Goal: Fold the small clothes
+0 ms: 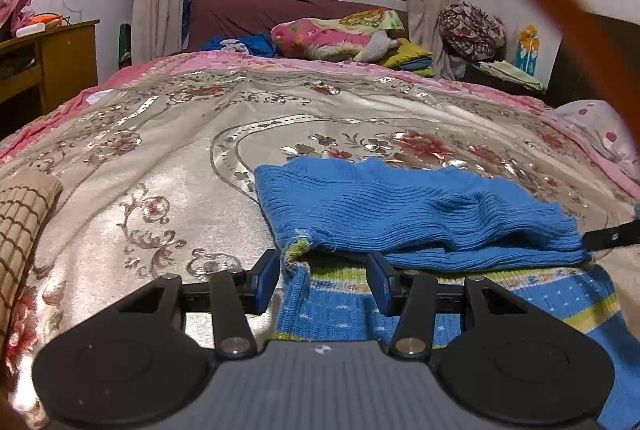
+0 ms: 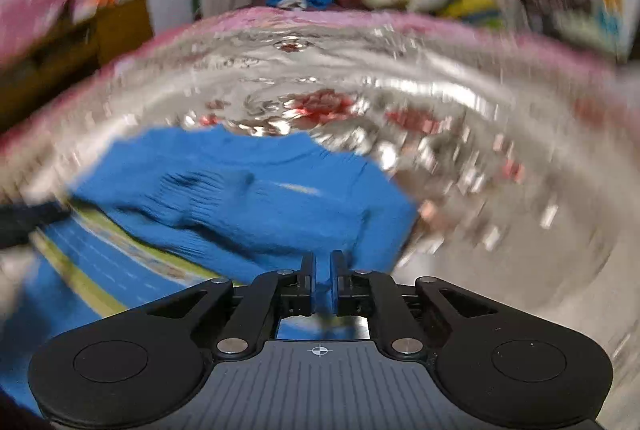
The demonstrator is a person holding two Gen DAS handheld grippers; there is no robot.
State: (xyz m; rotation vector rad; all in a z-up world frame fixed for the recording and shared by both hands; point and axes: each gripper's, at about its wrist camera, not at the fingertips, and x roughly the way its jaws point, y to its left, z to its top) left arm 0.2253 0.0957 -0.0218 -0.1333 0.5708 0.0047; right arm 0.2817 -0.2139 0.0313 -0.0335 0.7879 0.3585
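While the right gripper (image 2: 322, 270) pinches a fold of the blue ribbed knit sweater (image 1: 420, 214), apparently to carry it over, left gripper (image 1: 322, 280) sits spread, sweater's striped edge between its jaws

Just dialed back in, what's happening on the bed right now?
A person is folding a small blue knit sweater on the floral bedspread. The right gripper is shut on the sweater's blue fabric, and that view is motion-blurred. The left gripper is open, its fingers straddling the sweater's near left edge where the striped, patterned band shows. A plain blue ribbed part already lies folded over the patterned part.
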